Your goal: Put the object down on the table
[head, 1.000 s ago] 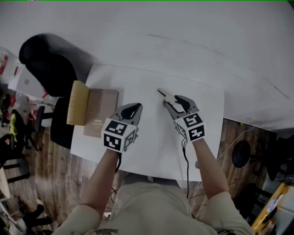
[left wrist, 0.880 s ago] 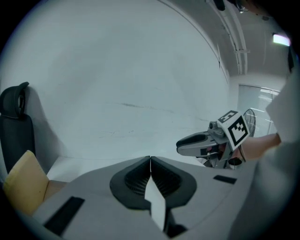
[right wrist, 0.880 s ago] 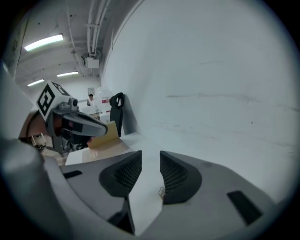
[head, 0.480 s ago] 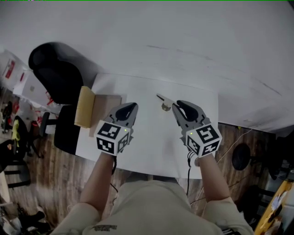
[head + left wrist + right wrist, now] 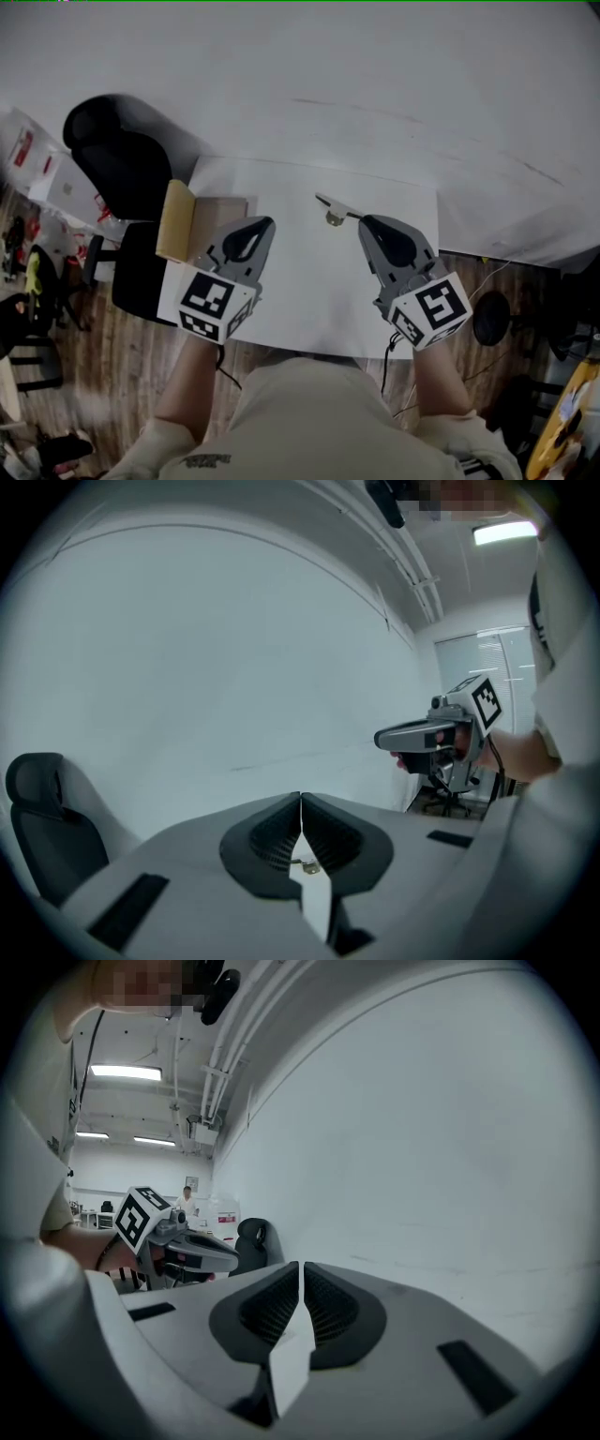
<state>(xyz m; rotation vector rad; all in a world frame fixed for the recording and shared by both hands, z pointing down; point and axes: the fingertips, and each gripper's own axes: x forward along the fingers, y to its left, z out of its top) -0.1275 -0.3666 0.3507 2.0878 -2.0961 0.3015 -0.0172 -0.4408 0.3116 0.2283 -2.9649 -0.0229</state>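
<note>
Small pale object with a thin dark stem [image 5: 333,215] lies flat on the white table [image 5: 300,300], just beyond both tools and touching neither, so the set-down looks done. At far left a brown book with a tan spine [image 5: 211,217] rests by the table edge, out of the way. The grey plastic left gripper [image 5: 266,223] hovers with its ribbed jaws pressed together on nothing. The matching right gripper [image 5: 364,221], nearer the object, is closing its jaws with nothing between them.
</note>
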